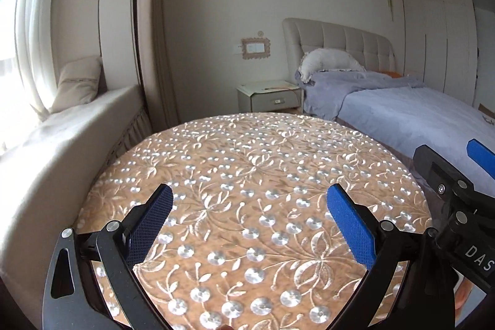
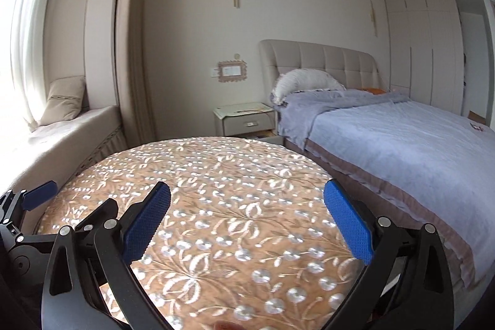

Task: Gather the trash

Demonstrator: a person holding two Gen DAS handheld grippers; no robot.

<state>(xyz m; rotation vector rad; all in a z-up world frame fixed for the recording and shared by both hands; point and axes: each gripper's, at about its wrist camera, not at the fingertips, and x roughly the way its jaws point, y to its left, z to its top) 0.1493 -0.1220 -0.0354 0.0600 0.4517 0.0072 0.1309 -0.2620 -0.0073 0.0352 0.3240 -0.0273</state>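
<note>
Grippers first: your left gripper [image 1: 249, 200] has its blue-padded black fingers spread wide with nothing between them, and your right gripper [image 2: 247, 197] is spread just as wide and equally empty. Both hang above the round worktop covered in tan cloth embroidered with silver flowers and shiny discs [image 1: 253, 163], which fills the lower half of each view. No piece of trash can be made out on that cloth in either view, so you cannot place the task's thing relative to either gripper from these pictures.

From your left wrist camera, the right gripper's black body shows at the right edge, and white letters "DAS" [image 1: 478, 257] can be read on it; the rest of the word is cut off. From your right wrist camera, the left gripper's blue tip [image 2: 40, 194] shows at the left edge.

Beyond the worktop stands a beige bedside cabinet with one drawer [image 2: 244, 119]; flat papers lie on its top, and the drawer's small label is too small to read. To your right lies the bed with a lavender-grey cover [image 2: 402, 138], a white frilled pillow [image 2: 306, 81] against the tufted beige headboard [image 2: 324, 61]. At your left, a cream cushion [image 1: 79, 82] leans on the window seat beside the sheer curtain.
</note>
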